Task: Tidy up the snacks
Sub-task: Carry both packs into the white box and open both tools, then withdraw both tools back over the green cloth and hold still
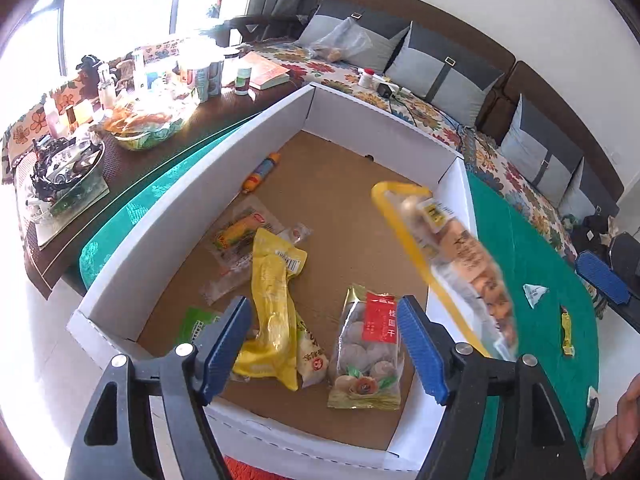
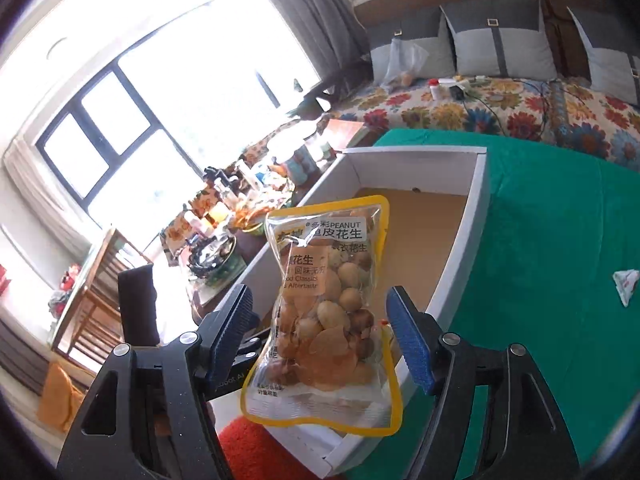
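A white cardboard box point(image 1: 200, 216) with a brown floor lies on the green cloth and holds several snack packs, among them a yellow pack point(image 1: 272, 304) and a red-labelled dried longan pack point(image 1: 370, 352). My left gripper point(image 1: 324, 352) is open and empty above the box's near end. A yellow-edged peanut bag point(image 1: 460, 268) is in the air over the box's right wall, blurred. In the right wrist view the peanut bag point(image 2: 324, 312) hangs between the fingers of my right gripper point(image 2: 320, 340), which is open and apart from the bag. The box point(image 2: 476, 200) lies below.
A small white-green sachet point(image 1: 535, 294) and a small yellow candy point(image 1: 566, 334) lie on the green cloth point(image 1: 532, 248) right of the box. A cluttered dark table point(image 1: 120, 120) stands left. A flowered sofa point(image 1: 420, 108) with grey cushions runs behind.
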Available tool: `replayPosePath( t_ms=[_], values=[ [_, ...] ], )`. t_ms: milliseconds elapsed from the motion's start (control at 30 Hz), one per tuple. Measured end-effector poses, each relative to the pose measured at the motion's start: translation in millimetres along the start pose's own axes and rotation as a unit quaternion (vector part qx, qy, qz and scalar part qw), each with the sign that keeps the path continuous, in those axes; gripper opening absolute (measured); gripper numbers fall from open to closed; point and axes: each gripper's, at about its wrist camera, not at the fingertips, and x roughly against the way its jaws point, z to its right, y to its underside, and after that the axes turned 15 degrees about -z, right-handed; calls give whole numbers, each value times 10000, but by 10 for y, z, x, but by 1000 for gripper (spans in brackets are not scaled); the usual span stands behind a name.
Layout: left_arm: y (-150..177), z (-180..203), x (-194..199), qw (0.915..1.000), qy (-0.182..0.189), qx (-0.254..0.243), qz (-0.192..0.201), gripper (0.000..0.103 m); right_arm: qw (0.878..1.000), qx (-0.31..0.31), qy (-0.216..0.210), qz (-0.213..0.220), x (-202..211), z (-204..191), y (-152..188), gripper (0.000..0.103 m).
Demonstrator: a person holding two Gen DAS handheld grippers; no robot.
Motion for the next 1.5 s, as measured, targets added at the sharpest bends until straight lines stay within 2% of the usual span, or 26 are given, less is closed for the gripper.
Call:
replayPosePath(
  t_ms=[133,233,333,433,500,567,667,767,900,967,1067,1133,1300,1500],
  values=[
    [136,-194,52,9993,2,280,239,79,9993,103,307,199,59,299,347,73],
    [228,-15,53,9995,153,77,271,79,9939,72,1103,11,60,890,817,74],
    [307,510,78,9979,375,-443,290,81,9756,-150,2168,-321,139,1623,1417,74],
    [503,1180,43,9917,627,-1107,209,91,9515,-704,2958,-474,447,2382,1997,74],
    [704,1693,-84,9830,762,-1672,68,102,9351,-1198,3319,-320,763,2788,2356,74],
    [938,2193,-349,9701,846,-2261,-232,103,9187,-1726,3552,-61,1059,3102,2663,74],
    [1313,2824,-979,9484,733,-2949,-907,103,9011,-2395,3603,303,1354,3405,2972,74],
    [1612,3281,-1579,9347,365,-3298,-1275,102,8960,-2797,3425,399,1451,3564,2910,74],
    [1698,3716,-2072,9313,118,-3426,-1231,102,8926,-2613,3673,113,1384,3599,2853,74],
    [1662,3891,-2192,9309,-33,-3528,-943,102,8929,-2516,3733,-9,1343,3605,2846,74],
    [1598,4144,-2353,9173,-105,-3903,-787,103,8939,-2508,3714,43,1353,3642,2862,76],
    [1540,4233,-2411,9113,74,-4067,-634,103,8943,-2589,3647,122,1351,3691,2888,79],
    [1473,4277,-2461,9126,108,-4045,-580,103,8922,-2623,3673,178,1340,3721,2896,86],
    [1479,4279,-2465,9126,108,-4046,-575,103,8919,-2638,3669,172,1351,3727,2893,88]
  ],
)
